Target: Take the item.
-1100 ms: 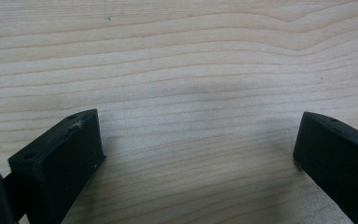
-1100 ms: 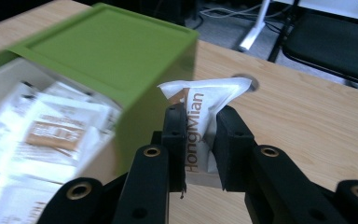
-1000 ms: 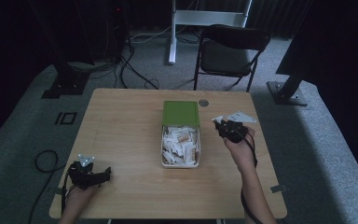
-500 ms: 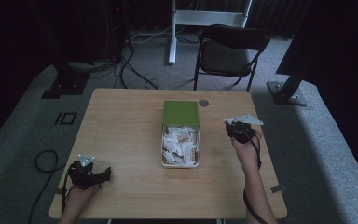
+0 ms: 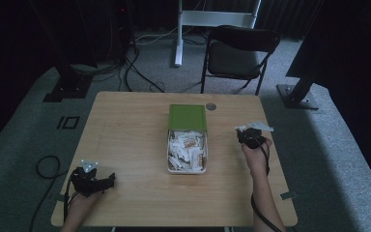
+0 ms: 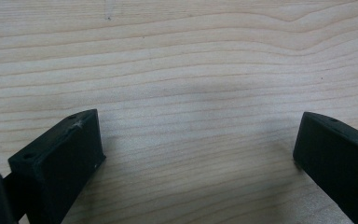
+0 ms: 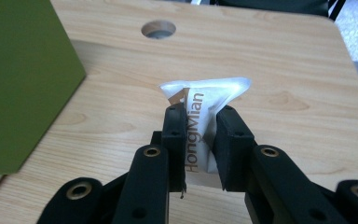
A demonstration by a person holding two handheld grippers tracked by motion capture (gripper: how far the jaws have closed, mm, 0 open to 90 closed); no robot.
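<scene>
One table (image 5: 125, 145), one box (image 5: 187, 137), two tools: right tool (image 7: 198, 135) pinching one packet (image 7: 205, 100)

We see our left gripper (image 5: 92, 181) at lower left, black, topped by a grey three-cornered plate and trailing a dark cable. Our right gripper (image 7: 200, 126) has blocky black jaws with brass-ringed screw holes. Our forearms are bare.

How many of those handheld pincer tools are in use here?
2. The left gripper rests near the table's front left corner, jaws open over bare wood. The right gripper is right of the box, pinching a white packet.
</scene>
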